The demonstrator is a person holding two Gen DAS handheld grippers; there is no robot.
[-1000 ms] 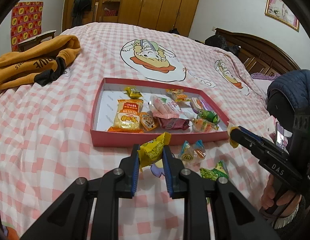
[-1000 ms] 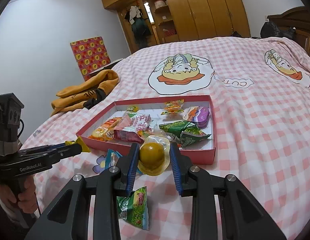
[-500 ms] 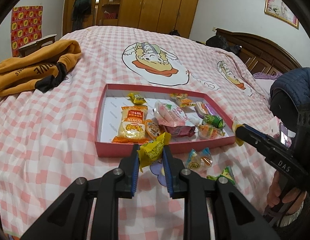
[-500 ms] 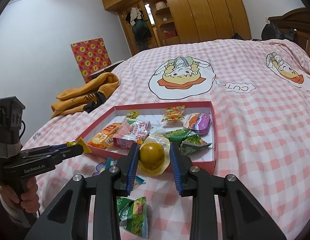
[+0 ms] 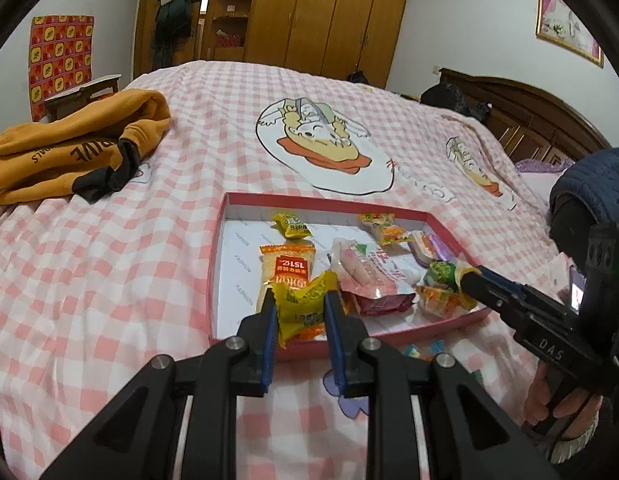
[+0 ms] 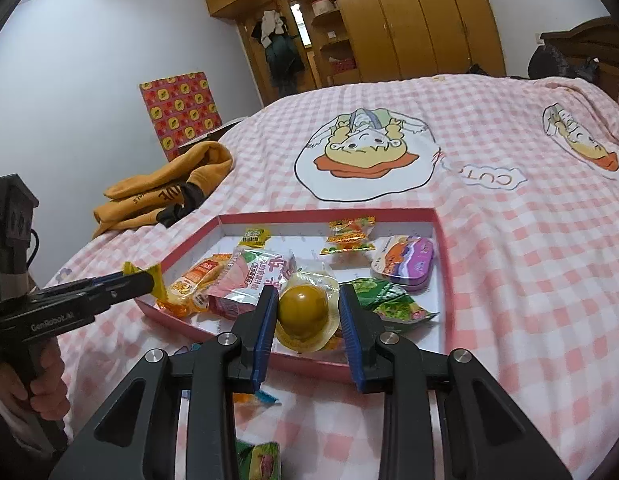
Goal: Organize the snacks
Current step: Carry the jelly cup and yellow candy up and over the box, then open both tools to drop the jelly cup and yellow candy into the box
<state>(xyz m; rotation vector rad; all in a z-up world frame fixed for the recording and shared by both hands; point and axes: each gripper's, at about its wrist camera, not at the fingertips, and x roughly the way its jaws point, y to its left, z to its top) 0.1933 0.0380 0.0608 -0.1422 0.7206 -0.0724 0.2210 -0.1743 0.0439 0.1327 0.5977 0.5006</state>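
Left wrist: left gripper (image 5: 299, 310) clamping yellow packet (image 5: 300, 307) — hovering over box (image 5: 245, 346) near edge.
Right wrist: right gripper (image 6: 307, 314) pinching jelly cup (image 6: 303, 312).
Next: releasing both inside.

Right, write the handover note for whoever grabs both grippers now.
Left gripper: shut on the yellow snack packet, held over the near edge of the pink tray.
Right gripper: shut on the round brown sweet in clear wrap, also over the tray's near edge.
Done: many snacks already lie in the tray.
Left: release both into the tray, then collect the green packet and the small wrapped snacks lying on the bedspread in front of the tray.
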